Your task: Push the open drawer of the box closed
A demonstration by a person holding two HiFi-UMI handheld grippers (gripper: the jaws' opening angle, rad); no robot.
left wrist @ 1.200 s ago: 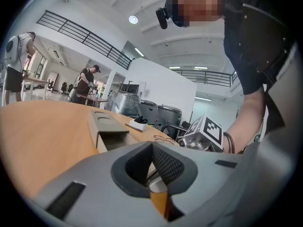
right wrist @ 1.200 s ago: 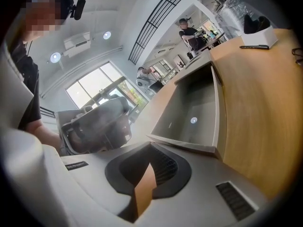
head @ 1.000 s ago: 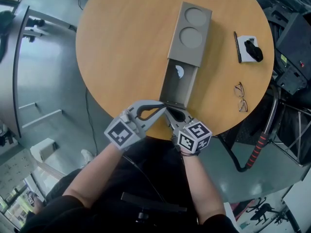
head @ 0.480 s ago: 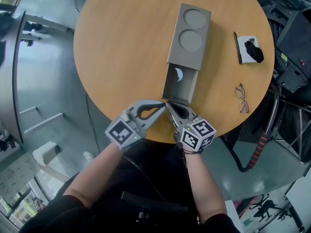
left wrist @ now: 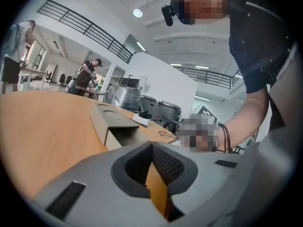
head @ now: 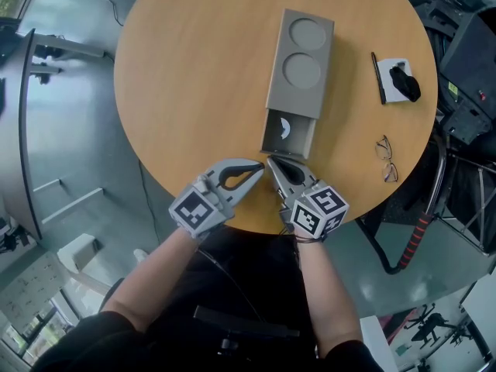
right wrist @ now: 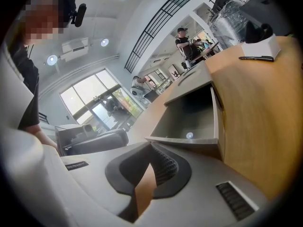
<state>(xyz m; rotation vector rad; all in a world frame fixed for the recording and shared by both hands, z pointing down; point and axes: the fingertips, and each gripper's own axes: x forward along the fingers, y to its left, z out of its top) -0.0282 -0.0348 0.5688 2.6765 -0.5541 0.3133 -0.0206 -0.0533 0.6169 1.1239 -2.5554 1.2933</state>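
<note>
A long grey box (head: 301,60) with two round recesses in its lid lies on the round wooden table (head: 194,76). Its drawer (head: 285,135) sticks out a short way toward me, with a small white mark showing inside. My right gripper (head: 270,160) is shut and its tip is against the drawer's front edge. My left gripper (head: 261,167) is also shut, its tip just beside the right one at the drawer's near left corner. In the right gripper view the drawer (right wrist: 194,119) opens right ahead of the shut right gripper (right wrist: 151,144). The left gripper view shows the box (left wrist: 111,119) beyond the shut left gripper (left wrist: 152,144).
Folded glasses (head: 385,158) lie near the table's right edge. A black pen (head: 377,77) and a white card carrying a black object (head: 401,80) sit to the right of the box. The table's near rim (head: 256,227) is just under both grippers.
The drawer has slid further into the box and now shows much less length. Both grippers have moved forward over the table with it.
</note>
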